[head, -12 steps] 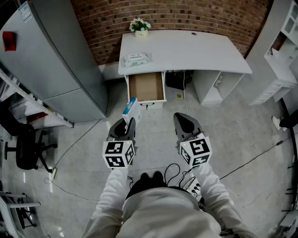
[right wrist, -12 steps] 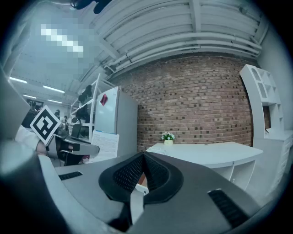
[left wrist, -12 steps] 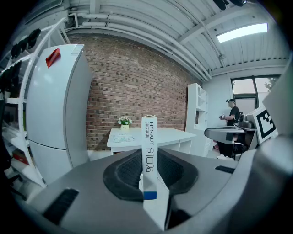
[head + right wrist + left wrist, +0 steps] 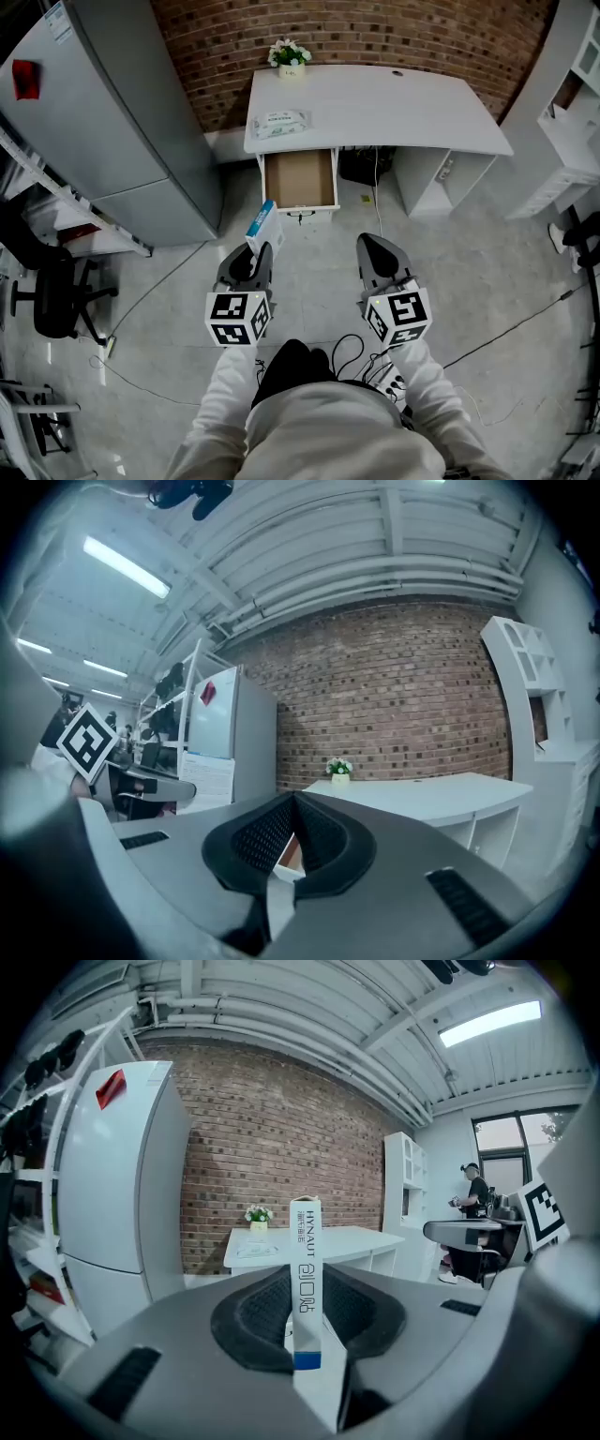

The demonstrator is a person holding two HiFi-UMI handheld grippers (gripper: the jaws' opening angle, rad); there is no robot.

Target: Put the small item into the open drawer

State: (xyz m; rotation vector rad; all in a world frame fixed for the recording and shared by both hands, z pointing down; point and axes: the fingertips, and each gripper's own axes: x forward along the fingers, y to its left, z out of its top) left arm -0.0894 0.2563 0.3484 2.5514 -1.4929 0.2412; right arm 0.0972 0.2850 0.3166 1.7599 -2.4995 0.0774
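- White-and-blue slim box [image 4: 263, 228], the only one, stands upright, grasped in the left tool [image 4: 249, 258], at 7 o'clock from the one open drawer [image 4: 300, 178], apart from it.
- Its lettering shows in the left tool view alone; the head view looks into the drawer under the worktop [image 4: 394, 103].
- Right tool [image 4: 375, 251], second of two, seems clenched, empty.

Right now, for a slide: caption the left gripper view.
Left gripper holds a slim white box upright, white desk ahead.
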